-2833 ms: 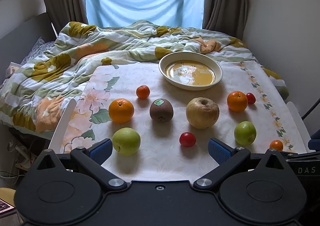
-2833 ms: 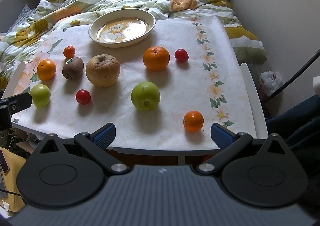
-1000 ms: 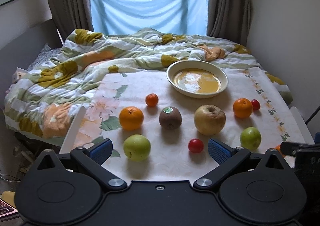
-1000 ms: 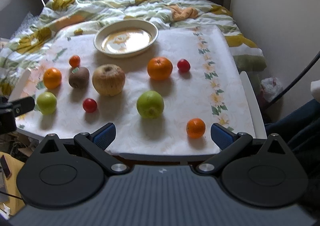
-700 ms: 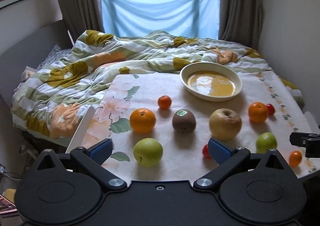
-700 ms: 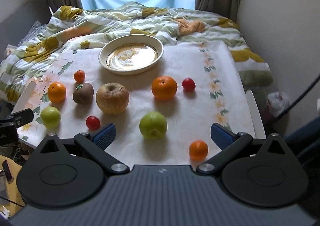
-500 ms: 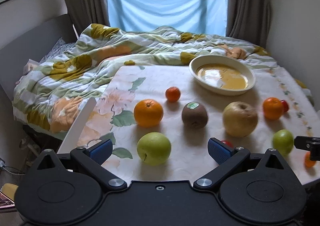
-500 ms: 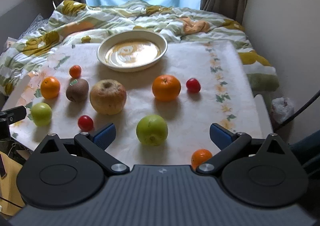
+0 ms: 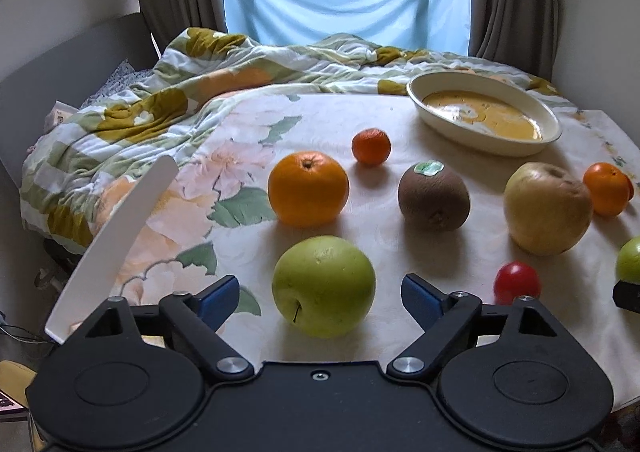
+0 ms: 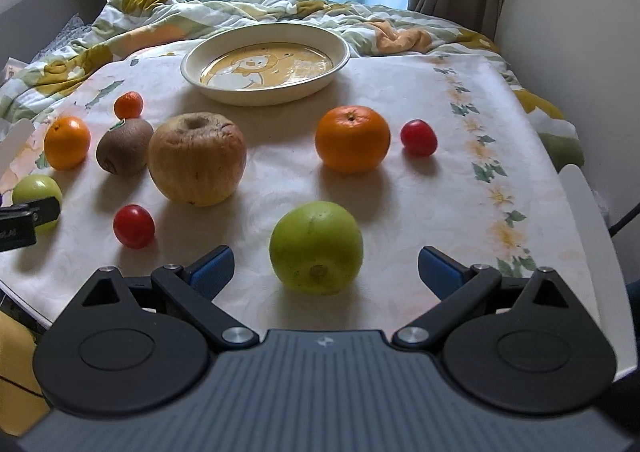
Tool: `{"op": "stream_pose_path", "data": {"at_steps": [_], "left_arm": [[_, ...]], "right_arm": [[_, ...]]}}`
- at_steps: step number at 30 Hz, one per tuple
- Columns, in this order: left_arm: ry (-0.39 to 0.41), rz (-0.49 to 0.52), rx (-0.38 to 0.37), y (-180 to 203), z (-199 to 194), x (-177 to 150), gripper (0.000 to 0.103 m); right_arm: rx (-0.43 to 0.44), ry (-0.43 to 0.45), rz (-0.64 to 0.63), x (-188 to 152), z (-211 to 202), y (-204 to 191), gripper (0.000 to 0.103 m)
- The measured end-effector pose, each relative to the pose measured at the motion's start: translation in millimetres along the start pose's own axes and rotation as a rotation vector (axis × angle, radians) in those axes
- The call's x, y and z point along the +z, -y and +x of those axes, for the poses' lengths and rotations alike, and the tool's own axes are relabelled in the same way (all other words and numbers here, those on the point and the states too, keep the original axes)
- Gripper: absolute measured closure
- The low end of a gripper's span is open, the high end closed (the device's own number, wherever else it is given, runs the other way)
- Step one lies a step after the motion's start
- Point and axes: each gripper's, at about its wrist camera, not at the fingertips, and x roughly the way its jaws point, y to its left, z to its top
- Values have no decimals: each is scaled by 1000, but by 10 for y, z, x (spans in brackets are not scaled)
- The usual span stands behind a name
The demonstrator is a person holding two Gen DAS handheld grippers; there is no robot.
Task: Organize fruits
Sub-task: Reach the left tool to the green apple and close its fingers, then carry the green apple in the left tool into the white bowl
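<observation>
Fruits lie loose on a floral cloth. My left gripper (image 9: 320, 298) is open, its blue pads either side of a green apple (image 9: 323, 286), not touching it. Behind it sit a large orange (image 9: 307, 192), a small mandarin (image 9: 371, 146), a kiwi (image 9: 433, 196) and a brownish apple (image 9: 547, 208). My right gripper (image 10: 326, 266) is open around a second green apple (image 10: 316, 247). Beyond that are an orange (image 10: 352, 139), a red tomato (image 10: 418, 137) and another tomato (image 10: 133, 226). The cream bowl (image 10: 340, 66) stands at the back, with nothing in it.
A rumpled flowered duvet (image 9: 160, 92) covers the bed behind and left of the board. White board edges (image 9: 116, 236) stick out at the left and at the right (image 10: 592, 228). A wall (image 10: 580, 12) runs close on the right. Curtains hang at the window.
Both grippers have moved forward and lower toward the table. Each now has a green apple between its open fingers. No fruit has moved.
</observation>
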Motion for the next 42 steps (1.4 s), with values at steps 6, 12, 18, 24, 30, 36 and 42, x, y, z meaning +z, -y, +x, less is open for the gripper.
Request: {"op": "stream_pose_path", "data": {"at_steps": [6,12,18,24,30,36,42], "left_arm": [[-17,-3,-10,-7,64,30,27],[-29,-3,-29,5,81,24,42],[-35,-12,-35,-5,50,17,42],[-40,-12,-42,-2,-38,7,42],[-24,-22,-45,8,-242,111,42],[27,-39,-65,12,-548,376,42],[79,-43,-74,67,-774,716,42]], "right_arm": [[15,-1,23,-3,48,3,0],[14,-3,18,16,60,-7,1],[13,-10,6,19,84,-14,21],[14,-15,-32,19,101,-20,35],[41,2,-26,79,-1,30,35],[61,35,-31,272,-203,82,35],[85,79,-39,576,-423,185,35]]}}
